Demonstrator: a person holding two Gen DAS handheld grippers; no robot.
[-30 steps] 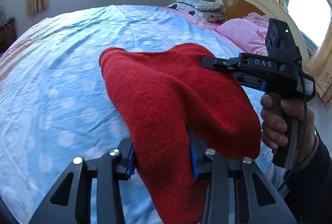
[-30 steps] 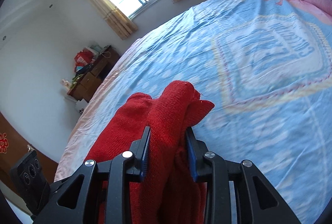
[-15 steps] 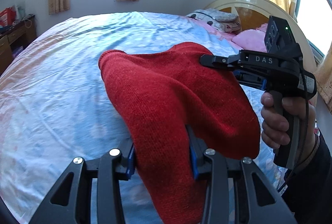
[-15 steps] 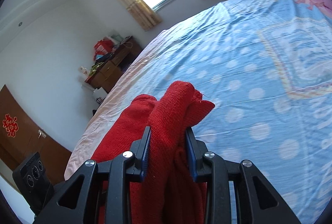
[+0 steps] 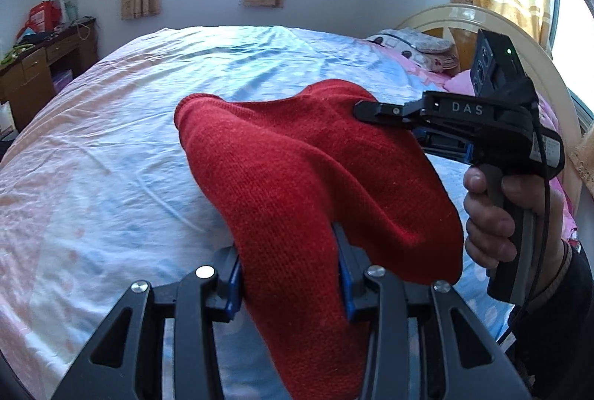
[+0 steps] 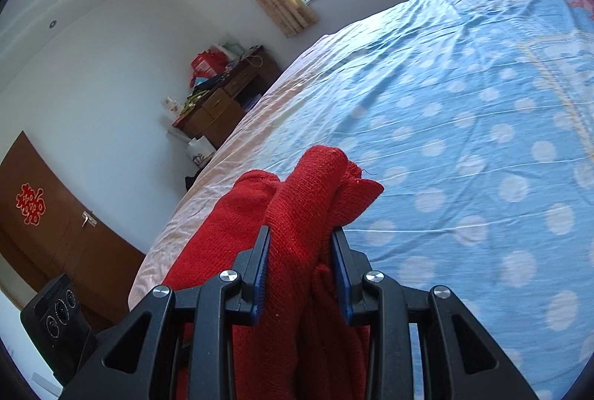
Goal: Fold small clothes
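Left wrist view, left hand-held gripper [image 5: 289,266]: clamped on a bunched edge of the red knitted woollen garment [image 5: 297,170], blue pads pressing the cloth from both sides.
Left wrist view, garment: slung in the air from this grip forward and to the right, where the right hand-held gripper [image 5: 365,110] bites its far edge; a loose tail hangs below the left jaws.
Left wrist view, hand [image 5: 497,210]: wrapped round the grip of the right tool, to the right of the left jaws.
Left wrist view, bed: the blue dotted bed sheet [image 5: 111,177] lies beyond and beneath the garment; no contact is visible.
Right wrist view, right hand-held gripper [image 6: 300,270]: closed narrowly on several gathered layers of the red knit, which bulge out past the fingertips.
Right wrist view, garment: the rest trails down and to the left of the jaws.
Right wrist view, bed: bare sheet ahead and to the right.
Progress, done: garment picked up at two points and doubled over loosely, in appearance.
Progress, left: laying it on the sheet, flattening, and squaring the folds; no finished fold or other clothes are visible.
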